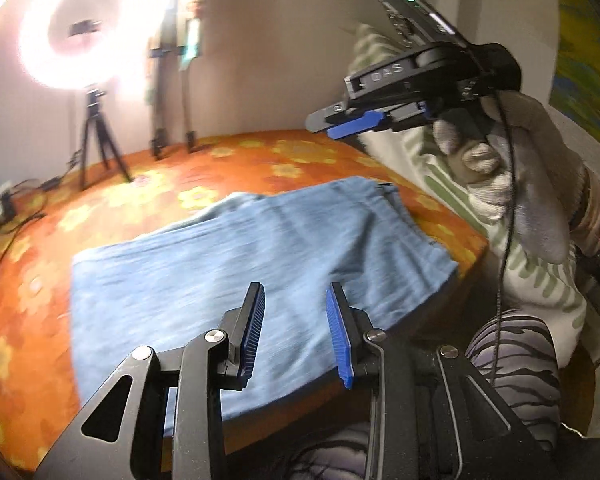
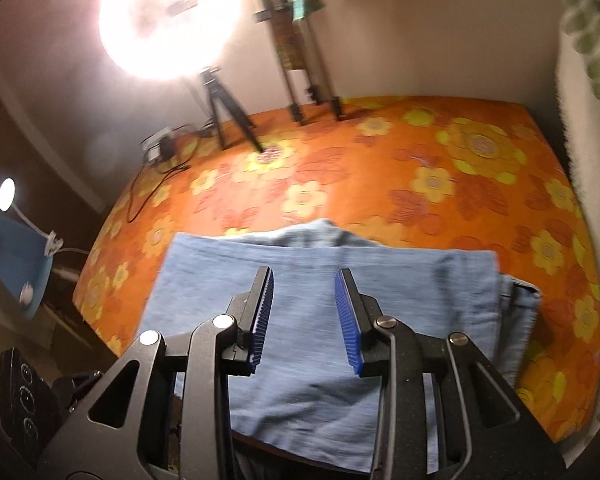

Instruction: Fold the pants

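We see the light blue pants [image 2: 320, 312] lying folded on the orange floral bedspread [image 2: 440, 184], at its near edge. Our left gripper [image 1: 294, 332] hovers above them with jaws released, gripping nothing; our right gripper [image 2: 304, 316] hovers likewise, spread and empty. Only the left view shows the gloved right hand [image 1: 512, 168] beside the pants. Beyond the pants a ring light [image 2: 168, 16] glares on its tripod [image 2: 228, 120]; only the right view shows a small desk lamp [image 2: 7, 195] off the bedspread's left edge.
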The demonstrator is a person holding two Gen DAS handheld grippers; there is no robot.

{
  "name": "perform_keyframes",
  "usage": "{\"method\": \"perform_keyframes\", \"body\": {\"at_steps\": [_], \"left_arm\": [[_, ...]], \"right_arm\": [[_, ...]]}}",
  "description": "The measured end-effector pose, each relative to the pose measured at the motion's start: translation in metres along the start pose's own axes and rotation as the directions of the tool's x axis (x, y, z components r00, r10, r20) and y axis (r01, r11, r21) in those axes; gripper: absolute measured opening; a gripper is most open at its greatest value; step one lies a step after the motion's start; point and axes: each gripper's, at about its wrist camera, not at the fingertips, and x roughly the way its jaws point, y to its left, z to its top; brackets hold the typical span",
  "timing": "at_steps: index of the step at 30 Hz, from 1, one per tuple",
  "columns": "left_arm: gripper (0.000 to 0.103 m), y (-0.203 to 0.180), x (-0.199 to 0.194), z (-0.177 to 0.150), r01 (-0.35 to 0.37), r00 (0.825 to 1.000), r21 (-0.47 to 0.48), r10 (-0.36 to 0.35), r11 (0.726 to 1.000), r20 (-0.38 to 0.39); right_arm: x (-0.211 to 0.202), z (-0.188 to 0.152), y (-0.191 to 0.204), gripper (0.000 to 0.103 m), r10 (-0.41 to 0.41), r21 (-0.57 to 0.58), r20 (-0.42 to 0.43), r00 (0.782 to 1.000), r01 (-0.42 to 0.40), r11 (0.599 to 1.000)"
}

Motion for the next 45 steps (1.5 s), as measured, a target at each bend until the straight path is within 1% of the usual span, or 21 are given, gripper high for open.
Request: {"method": "perform_keyframes", "body": {"at_steps": [3, 6, 15, 20, 24, 27, 30, 31, 35, 41, 43, 45], "left_arm": [[0.030, 0.024, -0.004, -0.011, -0.027, 1.000, -0.065, 0.026, 0.998, -0.008], [0.030, 0.051, -0.008, -0.027, -0.062, 0.998, -0.135, 0.059, 0.989, -0.026], [0.030, 0.103, -0.026, -0.059, -0.151, 0.989, -0.260, 0.145, 0.954, -0.041], [0.030, 0.128, -0.029, -0.075, -0.166, 0.986, -0.333, 0.155, 0.928, -0.057], [0.030, 0.142, -0.023, -0.086, -0.159, 0.987, -0.397, 0.144, 0.904, -0.068], [0.030, 0.149, -0.021, -0.091, -0.160, 0.987, -0.427, 0.146, 0.890, -0.064], [0.030, 0.153, -0.018, -0.095, -0.160, 0.987, -0.449, 0.146, 0.879, -0.065], [0.030, 0.155, -0.017, -0.096, -0.159, 0.987, -0.456, 0.144, 0.876, -0.067], [0.030, 0.159, -0.012, -0.100, -0.150, 0.989, -0.472, 0.130, 0.869, -0.075], [0.030, 0.162, -0.005, -0.099, -0.143, 0.990, -0.488, 0.124, 0.861, -0.070], [0.030, 0.163, -0.002, -0.097, -0.144, 0.990, -0.484, 0.125, 0.863, -0.071], [0.030, 0.163, 0.004, -0.096, -0.168, 0.986, -0.465, 0.143, 0.869, -0.089]], "right_arm": [[0.012, 0.003, 0.028, 0.033, 0.028, -0.034, -0.015, 1.000, -0.028, 0.999], [0.022, 0.006, 0.050, 0.034, 0.048, -0.060, -0.029, 0.998, -0.049, 0.997], [0.067, 0.013, 0.110, 0.034, 0.098, -0.124, -0.081, 0.992, -0.108, 0.986], [0.097, 0.014, 0.144, 0.034, 0.114, -0.152, -0.120, 0.986, -0.132, 0.979], [0.121, 0.014, 0.174, 0.034, 0.120, -0.187, -0.164, 0.979, -0.151, 0.971], [0.145, 0.013, 0.195, 0.034, 0.121, -0.198, -0.208, 0.971, -0.163, 0.967], [0.173, 0.010, 0.213, 0.034, 0.132, -0.191, -0.264, 0.956, -0.186, 0.964], [0.180, 0.009, 0.217, 0.034, 0.126, -0.193, -0.275, 0.953, -0.183, 0.964], [0.213, 0.000, 0.234, 0.034, 0.060, -0.223, -0.330, 0.942, -0.139, 0.965], [0.243, -0.012, 0.250, 0.034, -0.023, -0.273, -0.386, 0.922, -0.090, 0.958], [0.250, -0.014, 0.252, 0.034, -0.036, -0.270, -0.402, 0.915, -0.081, 0.959], [0.252, -0.014, 0.253, 0.034, -0.028, -0.264, -0.410, 0.912, -0.089, 0.960]]}}
